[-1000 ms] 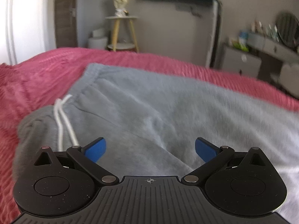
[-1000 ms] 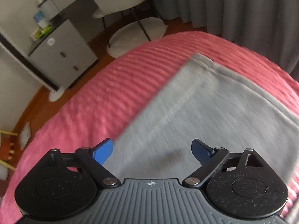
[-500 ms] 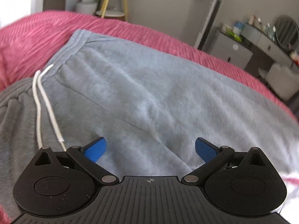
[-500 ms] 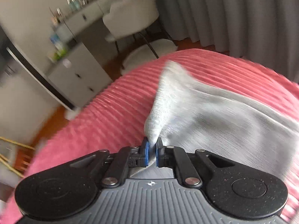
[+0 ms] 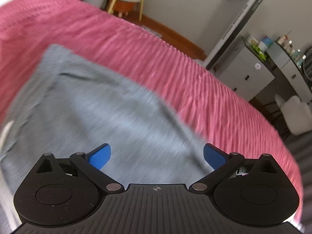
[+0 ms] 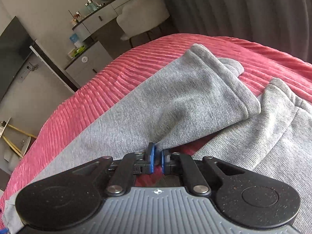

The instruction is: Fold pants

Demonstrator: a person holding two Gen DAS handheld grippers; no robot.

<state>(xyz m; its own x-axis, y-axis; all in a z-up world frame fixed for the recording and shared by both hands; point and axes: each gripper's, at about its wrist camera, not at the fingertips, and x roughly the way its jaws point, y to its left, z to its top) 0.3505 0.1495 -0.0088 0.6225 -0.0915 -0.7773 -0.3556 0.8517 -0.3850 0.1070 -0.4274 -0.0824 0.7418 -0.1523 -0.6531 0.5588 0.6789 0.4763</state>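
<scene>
right wrist view, nearest first: the right gripper (image 6: pixel 158 160) has its blue fingers (image 6: pixel 150 159) pinched on a bunch of the grey pants (image 6: pixel 175 105), the cloth drawn up into a small peak just ahead of the tips. from that pinch one leg runs off toward 1 o'clock and ends in a cuff (image 6: pixel 220 74) that lies curled and partly turned over; the second leg's cuff (image 6: pixel 280 89) lies at 3 o'clock, just beside the first, a strip of the pink bedspread (image 6: pixel 109 83) showing between them.

on the left wrist view the left gripper (image 5: pixel 157 156) hangs over the pants (image 5: pixel 93 107), its fingers (image 5: pixel 99 156) spread wide and holding nothing. that picture is smeared, so i cannot tell whether the tips touch the cloth.

my reading: this is the first fold, one leg being carried across onto the other. the next move calls for the right gripper to draw its leg over toward 3 o'clock so the cuffs line up, and for the left to pinch or pin the cloth so it does not drag.

nothing lies on the bed in the way. the curled cuff may need flattening. beyond the bed's edge, a grey cabinet (image 6: pixel 87 62) at 10 o'clock, a pale chair (image 6: pixel 144 9) at 12 and a dark curtain (image 6: pixel 243 9) at 1 all stand well apart.
</scene>
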